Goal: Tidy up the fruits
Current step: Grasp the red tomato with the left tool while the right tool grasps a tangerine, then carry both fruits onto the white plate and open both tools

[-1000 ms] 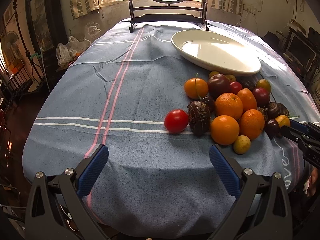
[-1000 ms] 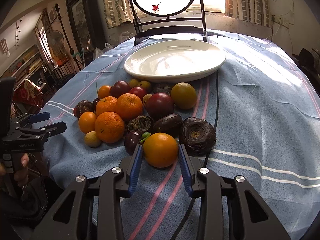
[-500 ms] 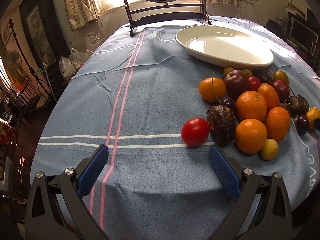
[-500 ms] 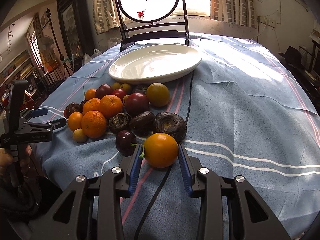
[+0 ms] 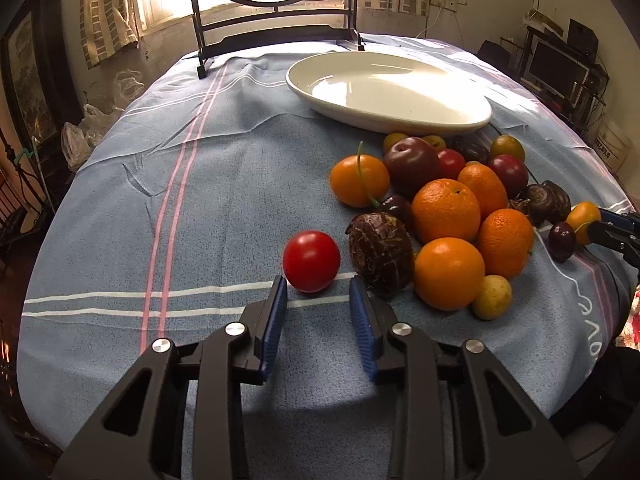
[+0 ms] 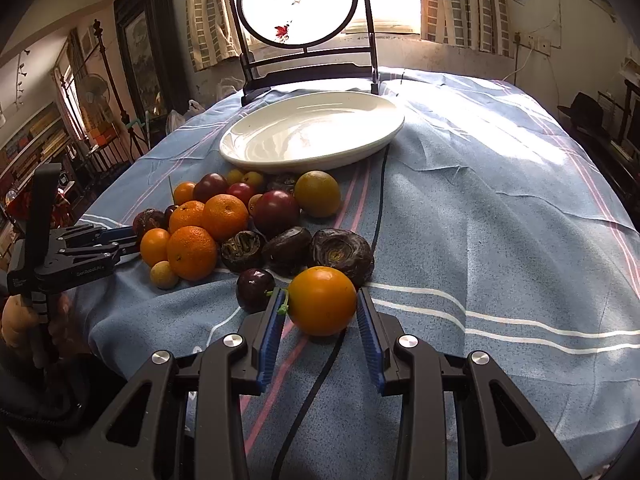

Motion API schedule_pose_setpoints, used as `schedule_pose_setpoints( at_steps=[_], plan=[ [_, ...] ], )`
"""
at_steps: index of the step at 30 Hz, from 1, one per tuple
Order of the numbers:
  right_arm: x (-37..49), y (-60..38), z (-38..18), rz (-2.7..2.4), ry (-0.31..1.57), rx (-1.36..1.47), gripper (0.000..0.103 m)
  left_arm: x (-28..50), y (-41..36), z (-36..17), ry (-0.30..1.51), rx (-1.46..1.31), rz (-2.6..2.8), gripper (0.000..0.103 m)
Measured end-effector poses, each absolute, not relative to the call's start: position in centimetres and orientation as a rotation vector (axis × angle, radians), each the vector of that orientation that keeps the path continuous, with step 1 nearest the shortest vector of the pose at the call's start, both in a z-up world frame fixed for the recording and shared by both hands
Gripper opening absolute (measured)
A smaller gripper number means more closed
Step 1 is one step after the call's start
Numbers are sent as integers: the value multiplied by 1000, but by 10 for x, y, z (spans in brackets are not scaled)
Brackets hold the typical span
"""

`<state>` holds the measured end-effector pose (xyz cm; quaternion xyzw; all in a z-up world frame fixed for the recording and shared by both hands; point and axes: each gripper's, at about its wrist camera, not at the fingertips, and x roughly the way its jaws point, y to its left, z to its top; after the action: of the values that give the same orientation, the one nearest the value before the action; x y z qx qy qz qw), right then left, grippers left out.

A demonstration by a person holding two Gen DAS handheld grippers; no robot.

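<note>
**Plate bare, both claws at their first fruits**

The right claw (image 6: 318, 310) has its jaws around an orange fruit (image 6: 322, 300), which sits low over the cloth; whether the pads actually press it I cannot tell. The left claw (image 5: 318, 294) is partly spread, the red tomato (image 5: 311, 261) just ahead of its tips, not gripped. Beyond both lies the fruit pile (image 5: 446, 210), unsorted. Farthest, the white plate (image 6: 384, 142) holds nothing, so nearly all the work remains.
</note>
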<state>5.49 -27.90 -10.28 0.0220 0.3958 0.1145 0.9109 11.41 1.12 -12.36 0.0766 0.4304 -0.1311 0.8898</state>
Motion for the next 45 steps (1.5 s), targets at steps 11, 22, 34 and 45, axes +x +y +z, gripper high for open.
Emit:
schedule_pose_setpoints(
  at_steps=[11,22,34,45],
  plan=[
    [53,-277,-102,241,820,42,36,122,10,-125,857,172,-282,27],
    [57,-273,-109,236,849,11,44,105,13,-113,828,131,-289,27],
    [55,-286,-113,243,839,68,39,99,21,-110,833,91,-290,27],
    [45,-320,-79,212,753,142,39,97,27,-91,803,41,-299,27]
  ],
)
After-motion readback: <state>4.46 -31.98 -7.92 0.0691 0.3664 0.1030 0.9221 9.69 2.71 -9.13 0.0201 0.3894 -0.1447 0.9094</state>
